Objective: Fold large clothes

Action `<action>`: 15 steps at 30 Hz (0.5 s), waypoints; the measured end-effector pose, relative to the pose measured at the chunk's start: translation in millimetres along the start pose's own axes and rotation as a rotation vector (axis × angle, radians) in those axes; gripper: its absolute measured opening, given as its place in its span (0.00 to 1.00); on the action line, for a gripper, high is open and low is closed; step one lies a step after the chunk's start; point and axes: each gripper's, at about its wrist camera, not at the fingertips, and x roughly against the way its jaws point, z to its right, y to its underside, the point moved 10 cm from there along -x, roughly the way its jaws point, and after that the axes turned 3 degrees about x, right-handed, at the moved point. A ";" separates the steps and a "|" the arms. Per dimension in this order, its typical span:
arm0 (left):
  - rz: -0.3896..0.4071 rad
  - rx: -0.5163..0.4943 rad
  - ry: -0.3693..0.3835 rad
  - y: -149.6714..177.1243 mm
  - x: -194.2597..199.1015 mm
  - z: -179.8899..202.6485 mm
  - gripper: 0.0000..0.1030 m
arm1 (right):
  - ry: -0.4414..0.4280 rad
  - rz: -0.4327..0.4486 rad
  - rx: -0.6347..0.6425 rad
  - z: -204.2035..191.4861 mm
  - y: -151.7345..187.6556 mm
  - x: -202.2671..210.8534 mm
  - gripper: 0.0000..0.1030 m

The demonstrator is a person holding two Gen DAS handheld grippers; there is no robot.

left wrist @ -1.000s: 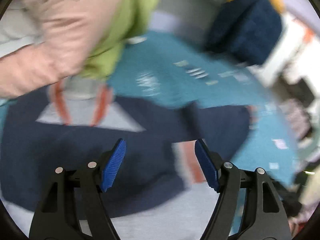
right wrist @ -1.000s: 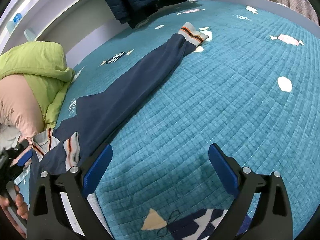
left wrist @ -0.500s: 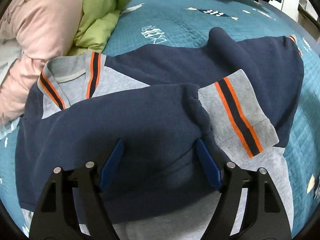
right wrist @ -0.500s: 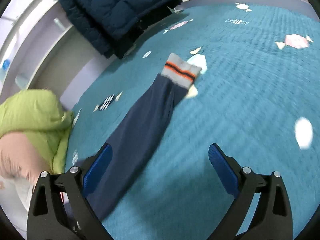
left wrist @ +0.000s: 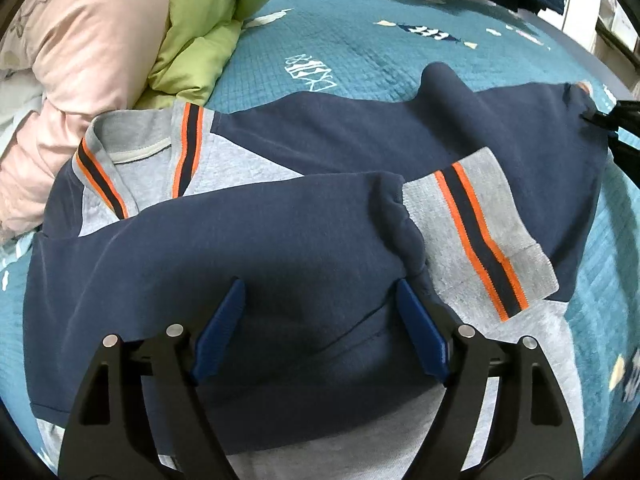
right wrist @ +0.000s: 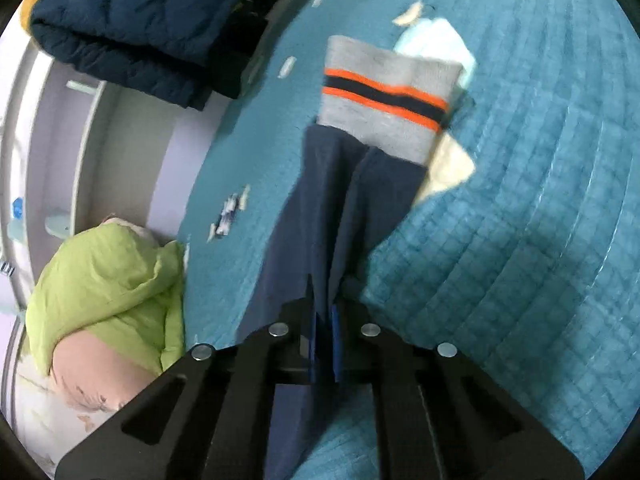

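black fingers [left wrist: 480,392], blue pads [left wrist: 218,332], silver screws [right wrist: 370,329]

The sweatshirt [left wrist: 280,240] is showing navy with grey panels, its cuff [left wrist: 476,236] grey with orange and navy stripes. The bedspread [left wrist: 360,52] is showing quilted teal with pale motifs. A lime-green duvet [left wrist: 200,28] is lying against a pink one [left wrist: 80,48].

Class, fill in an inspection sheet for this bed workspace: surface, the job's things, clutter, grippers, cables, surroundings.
Surface: teal quilted bedspread with printed patches.
Job's things: navy sweatshirt with grey, orange-striped cuffs; one sleeve folded across the body, the other sleeve stretched out.
Clutter: lime-green puffer jacket, pink padded bedding, dark blue quilted coat.
Grippers: left hand-held gripper open above the sweatshirt; right hand-held gripper shut on the stretched sleeve.
Cables: nothing seen.
Surroundings: pale shelving beside the bed.
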 end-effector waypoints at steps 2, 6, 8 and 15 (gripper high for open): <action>0.009 0.035 0.037 -2.5 7.9 -5.9 0.77 | -0.009 0.034 0.072 -19.6 1.3 17.2 0.05; 0.065 0.170 0.086 -9.7 42.7 -45.2 0.77 | -0.017 0.096 0.281 -80.3 14.7 49.6 0.05; 0.094 0.227 0.086 -12.5 62.9 -73.7 0.77 | -0.016 0.109 0.403 -119.7 31.3 61.3 0.05; 0.132 0.352 -0.007 2.5 113.5 -183.1 0.77 | -0.172 0.070 0.784 -291.8 171.0 75.2 0.05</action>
